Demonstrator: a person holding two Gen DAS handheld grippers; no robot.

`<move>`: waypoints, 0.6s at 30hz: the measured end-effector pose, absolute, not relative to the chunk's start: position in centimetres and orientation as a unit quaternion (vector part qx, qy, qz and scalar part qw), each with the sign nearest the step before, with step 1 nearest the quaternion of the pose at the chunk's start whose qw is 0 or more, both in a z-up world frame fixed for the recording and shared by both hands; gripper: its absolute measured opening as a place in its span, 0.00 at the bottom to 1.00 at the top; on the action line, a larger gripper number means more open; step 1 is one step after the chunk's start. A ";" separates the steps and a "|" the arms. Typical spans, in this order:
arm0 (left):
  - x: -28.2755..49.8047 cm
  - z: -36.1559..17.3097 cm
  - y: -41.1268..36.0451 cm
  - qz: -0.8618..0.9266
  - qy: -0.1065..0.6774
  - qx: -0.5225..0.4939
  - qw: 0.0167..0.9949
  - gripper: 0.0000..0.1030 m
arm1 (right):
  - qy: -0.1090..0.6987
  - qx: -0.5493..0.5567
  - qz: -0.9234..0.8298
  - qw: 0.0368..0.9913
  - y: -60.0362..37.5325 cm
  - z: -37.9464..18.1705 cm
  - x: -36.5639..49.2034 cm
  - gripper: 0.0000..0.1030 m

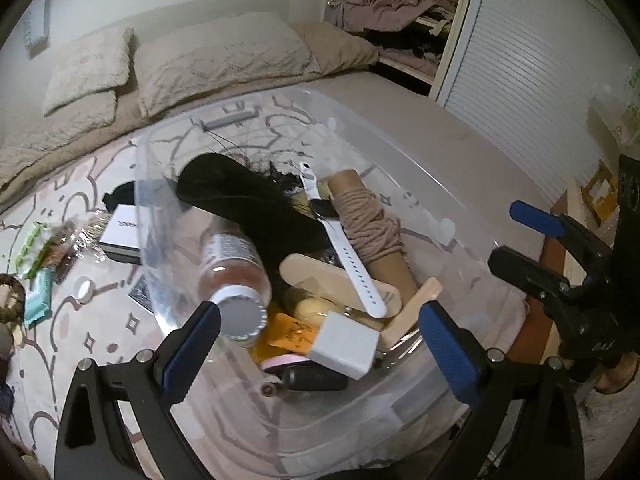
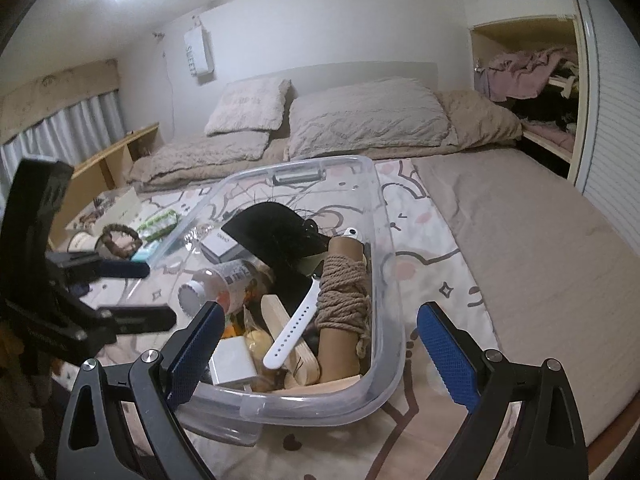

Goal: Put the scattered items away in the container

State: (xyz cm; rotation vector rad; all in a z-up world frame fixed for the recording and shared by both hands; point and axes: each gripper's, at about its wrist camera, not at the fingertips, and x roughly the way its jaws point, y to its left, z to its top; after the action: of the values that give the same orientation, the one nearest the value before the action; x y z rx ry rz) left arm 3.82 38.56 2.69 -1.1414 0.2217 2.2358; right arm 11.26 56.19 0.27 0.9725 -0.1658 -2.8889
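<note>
Bed [image 2: 520, 248], filled container [image 2: 384, 280], tools apart.

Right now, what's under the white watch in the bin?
The white watch lies across a flat wooden stick, beside the twine-wrapped tube. A black cloth sits behind it. Whatever is beneath the stick is covered.

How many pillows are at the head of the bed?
2. A smaller fluffy pillow lies on the left, and a larger pillow lies right of it, both against the wall atop the folded beige duvet. Others could be hidden beneath the bedding.
</note>
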 end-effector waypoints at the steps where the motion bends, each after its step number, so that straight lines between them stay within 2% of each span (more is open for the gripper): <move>1: 3.8 2.8 38.3 0.847 0.083 -0.428 0.304 1.00 | -0.050 0.321 -0.945 0.044 55.9 0.3 11.3 0.94; 11: 4.5 3.4 36.0 0.862 0.073 -0.404 0.298 1.00 | -0.023 0.300 -0.953 0.021 53.3 2.0 12.2 0.94; 13: 4.6 3.5 35.3 0.867 0.069 -0.398 0.291 1.00 | -0.018 0.292 -0.956 0.017 52.7 2.3 12.4 1.00; 18: 4.9 4.2 33.2 0.877 0.048 -0.384 0.285 1.00 | -0.006 0.286 -0.958 0.013 50.7 2.6 12.8 1.00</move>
State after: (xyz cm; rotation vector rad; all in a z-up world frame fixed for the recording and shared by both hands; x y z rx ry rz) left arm 4.93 33.23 4.20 -1.0272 0.1294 2.3454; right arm 12.76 50.70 2.58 0.8920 -0.0175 -2.9861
